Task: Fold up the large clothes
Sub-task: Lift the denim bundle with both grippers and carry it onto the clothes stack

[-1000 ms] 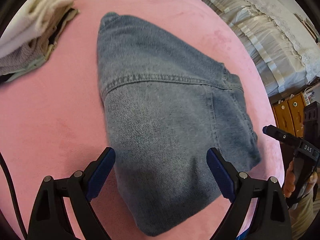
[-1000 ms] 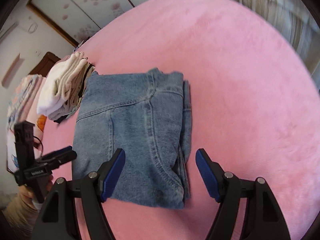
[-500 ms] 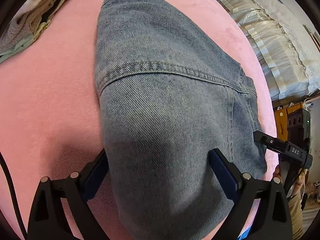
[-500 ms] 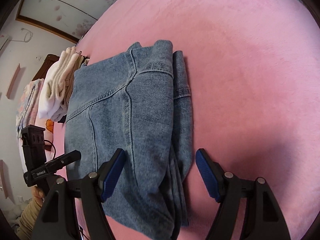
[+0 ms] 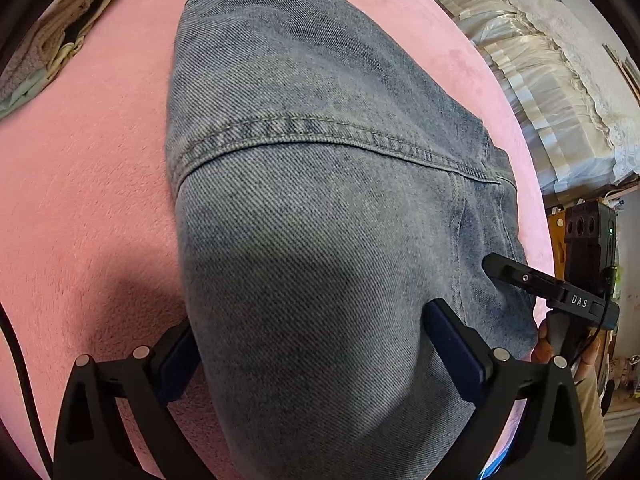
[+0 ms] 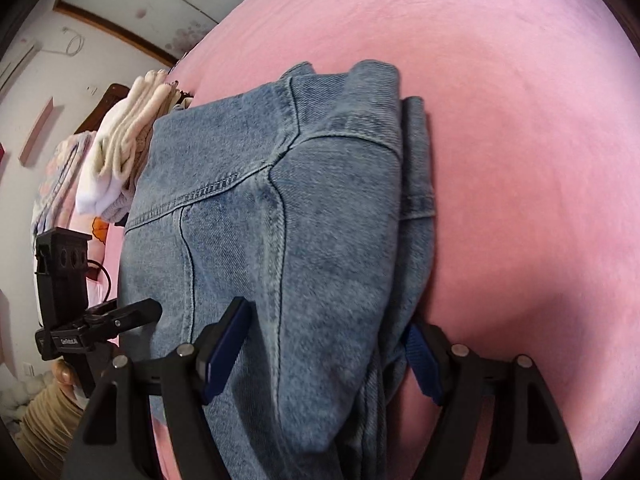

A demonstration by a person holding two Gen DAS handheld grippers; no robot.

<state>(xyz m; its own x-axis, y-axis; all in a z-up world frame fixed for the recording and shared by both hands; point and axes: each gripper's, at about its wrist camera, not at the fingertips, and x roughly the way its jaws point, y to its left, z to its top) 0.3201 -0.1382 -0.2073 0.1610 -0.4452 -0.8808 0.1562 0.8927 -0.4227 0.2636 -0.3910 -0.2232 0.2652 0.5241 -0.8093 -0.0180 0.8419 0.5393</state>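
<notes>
Both grippers have sunk onto the folded denim jeans (image 5: 320,208) on the pink bed (image 5: 80,208). Left gripper (image 5: 312,350) jaws are opening wide astride one corner; right gripper (image 6: 324,354) jaws, wide, straddle the other, unpinched. Likely the next fold begins.

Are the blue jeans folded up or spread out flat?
Folded. The jeans lie as a compact bundle on the pink bed, and several stacked layers show along their right edge in the right wrist view.

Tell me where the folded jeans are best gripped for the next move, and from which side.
Probably the near edge of the folded jeans, approached from above and the near side, one tool at each near corner. The left tool, its jaws opening, straddles the left corner; the right tool straddles the right corner, where the stacked layers show as loose edges, so each bite should take the whole stack.
</notes>
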